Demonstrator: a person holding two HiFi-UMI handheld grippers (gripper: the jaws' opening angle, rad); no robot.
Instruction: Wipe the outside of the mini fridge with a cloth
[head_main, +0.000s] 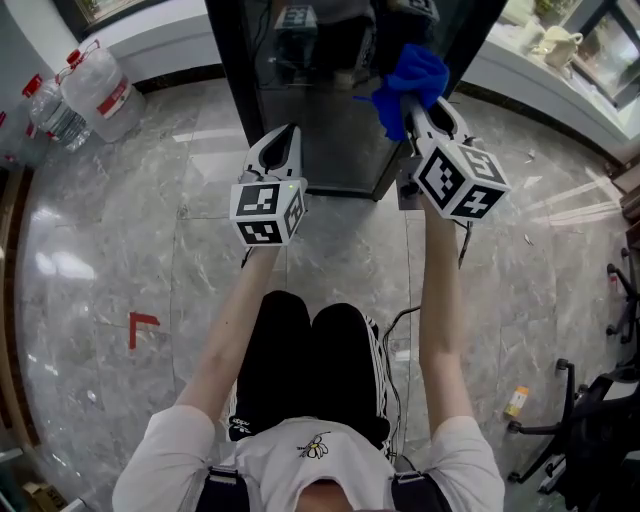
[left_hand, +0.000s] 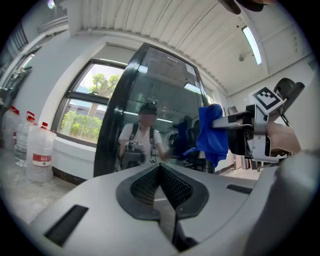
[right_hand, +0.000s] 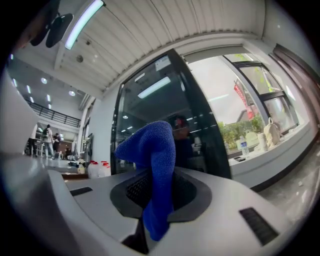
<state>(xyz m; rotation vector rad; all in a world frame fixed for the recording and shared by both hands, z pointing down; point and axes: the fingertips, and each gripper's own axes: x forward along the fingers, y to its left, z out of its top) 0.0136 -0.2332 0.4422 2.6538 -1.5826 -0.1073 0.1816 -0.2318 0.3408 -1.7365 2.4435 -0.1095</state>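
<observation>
The mini fridge (head_main: 340, 100) is a black cabinet with a dark glass door, standing on the floor ahead of me; it also fills the left gripper view (left_hand: 150, 110) and the right gripper view (right_hand: 165, 110). My right gripper (head_main: 408, 100) is shut on a blue cloth (head_main: 412, 85), held up close to the glass door. The cloth (right_hand: 152, 165) hangs pinched between its jaws and shows from the side as a blue bunch (left_hand: 212, 132). My left gripper (head_main: 283, 145) is shut with nothing in it, lower and left of the cloth, pointing at the fridge front.
Large water bottles (head_main: 85, 90) stand on the marble floor at the left, by a white window ledge (head_main: 150, 35). A red corner mark (head_main: 142, 327) is taped on the floor. Black office chairs (head_main: 600, 420) sit at the right. A cable (head_main: 400, 330) trails behind me.
</observation>
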